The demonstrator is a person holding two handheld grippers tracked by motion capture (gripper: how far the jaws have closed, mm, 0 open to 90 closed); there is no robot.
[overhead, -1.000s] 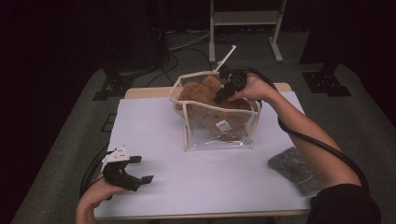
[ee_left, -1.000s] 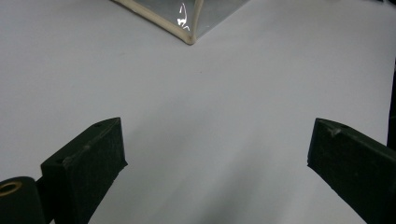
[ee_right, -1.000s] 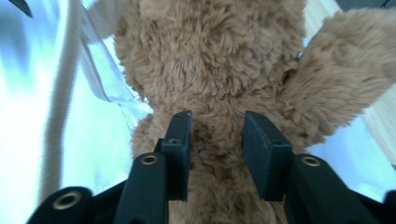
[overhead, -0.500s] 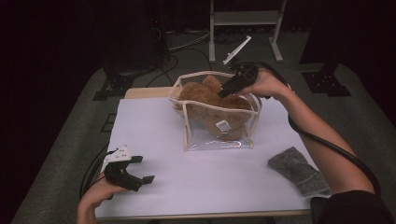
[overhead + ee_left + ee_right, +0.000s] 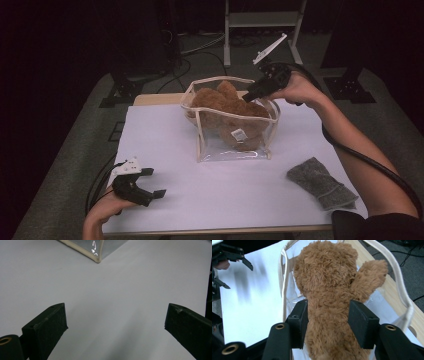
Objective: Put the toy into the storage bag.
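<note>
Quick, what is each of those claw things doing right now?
Left gripper: open, empty, low over the table.
Right gripper: jaws just opening, standing around the teddy bear in the clear bag.

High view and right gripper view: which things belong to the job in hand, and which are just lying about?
In the job:
- teddy bear, sitting in the bag
- clear bag with cream trim
- right gripper, jaws just opening, bear between them

Lying about:
- grey cloth, near right of the table
- left gripper, open, resting at the near left
</note>
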